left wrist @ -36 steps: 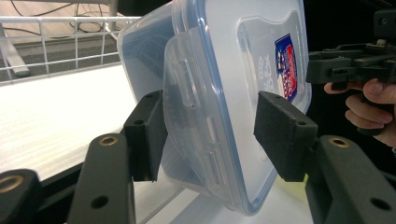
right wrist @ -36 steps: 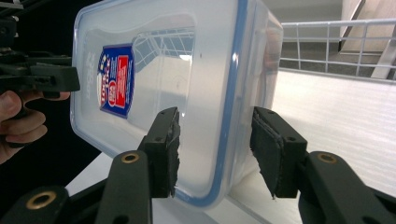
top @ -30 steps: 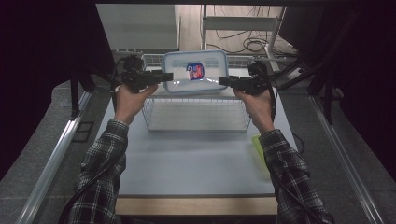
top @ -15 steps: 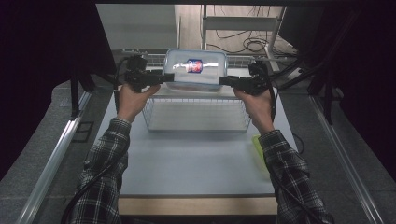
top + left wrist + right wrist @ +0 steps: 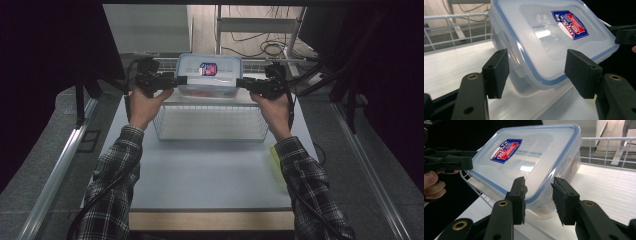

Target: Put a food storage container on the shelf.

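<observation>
Container (image 5: 210, 75) long axis L–R (lid tilted toward person).

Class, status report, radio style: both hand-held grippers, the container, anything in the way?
Left hand-held gripper open at lidded container. Right hand-held gripper closing at its opposite end. Wire basket below, nothing blocking.

White table (image 5: 210, 175) bearing wire basket (image 5: 210, 122)

The right gripper (image 5: 537, 196) is pointing at the near edge of the tilted box (image 5: 531, 162), its jaws just closing with that edge between them. At nine o'clock, the left gripper (image 5: 466, 162) is meeting the box's far end.
</observation>
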Action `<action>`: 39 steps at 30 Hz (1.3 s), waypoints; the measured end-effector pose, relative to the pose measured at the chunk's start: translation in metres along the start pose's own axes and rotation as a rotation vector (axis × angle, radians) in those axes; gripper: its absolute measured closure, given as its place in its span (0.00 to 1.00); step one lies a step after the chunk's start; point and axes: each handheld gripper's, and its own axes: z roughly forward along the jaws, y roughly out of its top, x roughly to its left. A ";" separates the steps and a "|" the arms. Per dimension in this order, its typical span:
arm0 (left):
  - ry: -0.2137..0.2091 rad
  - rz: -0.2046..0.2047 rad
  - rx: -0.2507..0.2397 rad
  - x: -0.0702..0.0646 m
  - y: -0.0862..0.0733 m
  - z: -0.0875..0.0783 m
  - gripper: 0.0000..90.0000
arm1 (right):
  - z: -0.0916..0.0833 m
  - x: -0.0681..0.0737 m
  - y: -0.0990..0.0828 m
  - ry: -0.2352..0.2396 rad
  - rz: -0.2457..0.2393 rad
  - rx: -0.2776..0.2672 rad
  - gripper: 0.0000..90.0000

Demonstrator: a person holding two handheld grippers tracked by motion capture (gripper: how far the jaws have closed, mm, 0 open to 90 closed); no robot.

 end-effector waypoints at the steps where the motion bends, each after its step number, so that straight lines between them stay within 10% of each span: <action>1: -0.003 -0.007 -0.001 0.000 0.000 0.000 0.40 | 0.000 0.000 0.001 -0.005 -0.003 0.000 0.69; 22: -0.027 0.045 -0.008 -0.010 -0.005 -0.016 0.30 | -0.020 -0.002 -0.004 0.028 -0.056 -0.033 0.50; 39: -0.039 0.186 0.040 -0.032 -0.059 -0.042 0.19 | -0.035 0.016 -0.041 0.039 -0.194 -0.002 0.30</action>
